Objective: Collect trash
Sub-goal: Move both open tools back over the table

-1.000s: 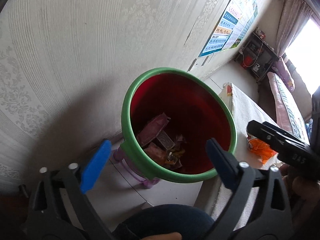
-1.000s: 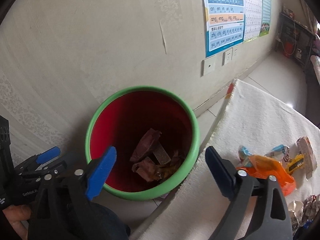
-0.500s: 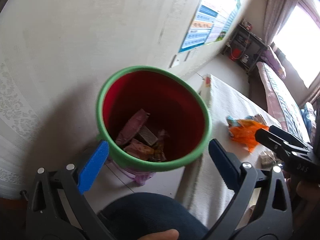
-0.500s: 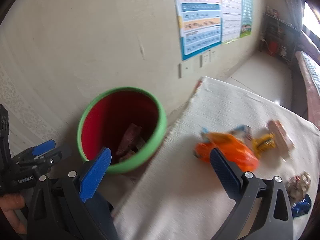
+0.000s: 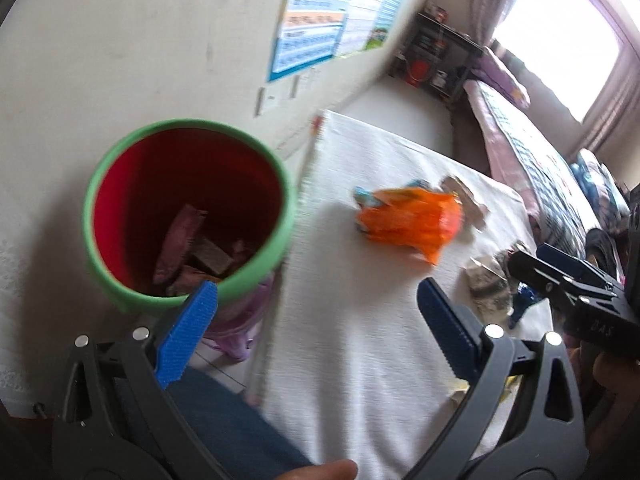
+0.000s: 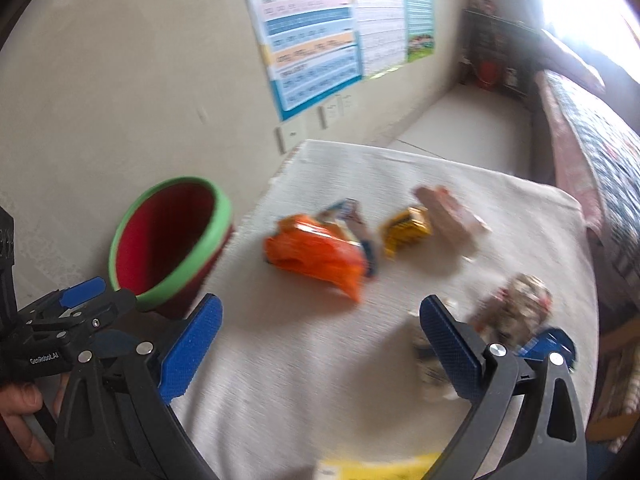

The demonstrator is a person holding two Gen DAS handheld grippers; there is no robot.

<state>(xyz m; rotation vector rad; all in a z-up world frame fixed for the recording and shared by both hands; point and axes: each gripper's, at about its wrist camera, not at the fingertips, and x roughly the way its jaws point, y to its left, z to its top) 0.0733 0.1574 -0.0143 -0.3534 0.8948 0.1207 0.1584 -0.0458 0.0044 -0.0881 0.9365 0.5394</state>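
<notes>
A red bin with a green rim [image 5: 188, 216] [image 6: 170, 240] stands by the wall, left of the white-clothed table [image 5: 360, 340] [image 6: 312, 360]; several wrappers lie in it. On the cloth lie an orange bag [image 5: 408, 224] [image 6: 316, 252], a yellow wrapper [image 6: 406, 230], a pink wrapper [image 6: 444, 208] and crumpled wrappers [image 6: 516, 308] [image 5: 488, 280]. My left gripper [image 5: 316, 332] is open, empty, between bin and table. My right gripper [image 6: 320, 344] is open and empty above the cloth, in front of the orange bag.
Charts [image 6: 316, 40] and sockets [image 6: 286, 136] hang on the wall behind the table. A bed [image 5: 528, 136] and a dark shelf [image 5: 436, 60] stand at the far right under a bright window. A purple stool [image 5: 240, 328] sits under the bin. A blue-clad knee [image 5: 240, 420] is below.
Both grippers have swung right, away from the bin and over the table; the bin slid left in both views and the trash on the cloth came into view. Both stayed open.
</notes>
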